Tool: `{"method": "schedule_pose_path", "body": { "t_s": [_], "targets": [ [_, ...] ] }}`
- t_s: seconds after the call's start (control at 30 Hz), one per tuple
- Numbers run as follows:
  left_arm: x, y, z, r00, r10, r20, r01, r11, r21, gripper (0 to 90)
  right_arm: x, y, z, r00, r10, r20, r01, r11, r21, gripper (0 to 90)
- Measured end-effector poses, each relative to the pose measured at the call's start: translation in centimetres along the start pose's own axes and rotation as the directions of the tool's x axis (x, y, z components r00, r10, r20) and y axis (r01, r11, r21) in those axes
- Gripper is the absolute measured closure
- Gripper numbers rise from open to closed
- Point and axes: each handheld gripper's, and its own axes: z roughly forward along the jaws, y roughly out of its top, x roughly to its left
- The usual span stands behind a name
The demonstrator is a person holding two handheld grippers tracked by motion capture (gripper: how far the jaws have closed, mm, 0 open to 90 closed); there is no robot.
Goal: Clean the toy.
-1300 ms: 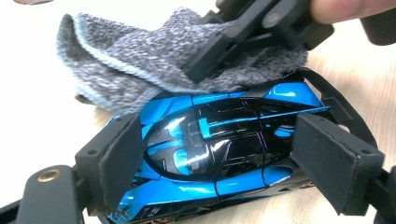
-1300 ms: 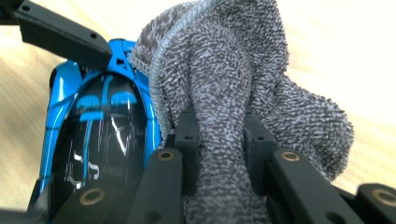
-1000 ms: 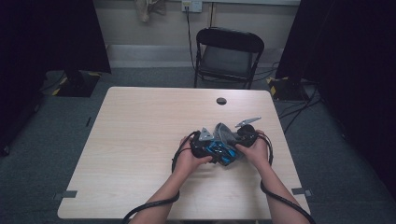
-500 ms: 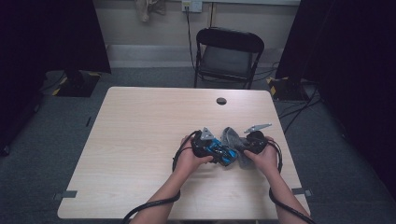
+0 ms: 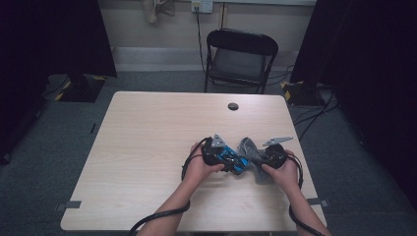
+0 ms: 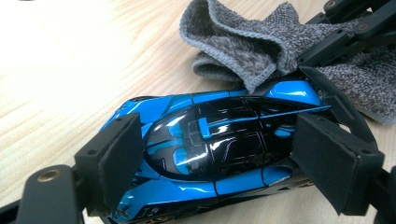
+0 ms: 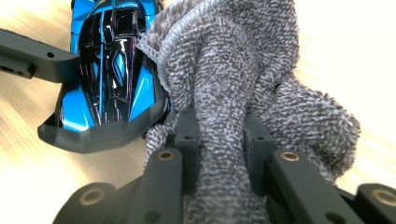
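Comparing the high view with the one a second back, we see the right hand has slid outward toward the table's right edge, drawing the grey cloth with it, while the left hand has kept its place; we judge that a wiping stroke along the toy car has run off its end, so the cloth would have to come back over the body for another pass, or the wiping is nearly done.

Going from left to right: the left gripper (image 6: 219,154) has its two pads clamped on the flanks of the blue and black toy car (image 6: 212,149), one pad on each side, the car lying crosswise between them just above the pale wooden table (image 5: 147,147); in the high view that gripper (image 5: 239,166) and the car (image 5: 228,156) sit right of the table's middle, near the person's edge; next comes the grey cloth (image 5: 251,150), bunched and touching the car's end, its hem draped against the bodywork in the left gripper view (image 6: 247,42); last, the right gripper (image 7: 219,140) is pinched tight on a fold of that cloth (image 7: 233,70), the fabric squeezed between the jaws and spilling out on both sides, with the car (image 7: 112,60) just beside it to the upper left of the right gripper view; the two grippers stand close, the car and cloth between them.
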Motion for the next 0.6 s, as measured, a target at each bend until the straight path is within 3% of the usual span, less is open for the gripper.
{"method": "schedule_pose_path", "body": {
  "t_s": [0.33,0.6],
  "targets": [
    [0.0,0.0,0.0,1.0,0.002,0.001,-0.002,1.0,0.003,16.4,-0.7,-0.5,-0.9,0.9998,0.005,0.021,-0.005,1.0,0.026,73.2],
    [0.0,-0.1,0.0,1.0,0.0,0.0,0.0,1.0,-0.005,16.4,-1.6,0.1,-1.5,0.9978,0.029,0.06,-0.028,1.0,-0.002,73.3]
  ]
}}
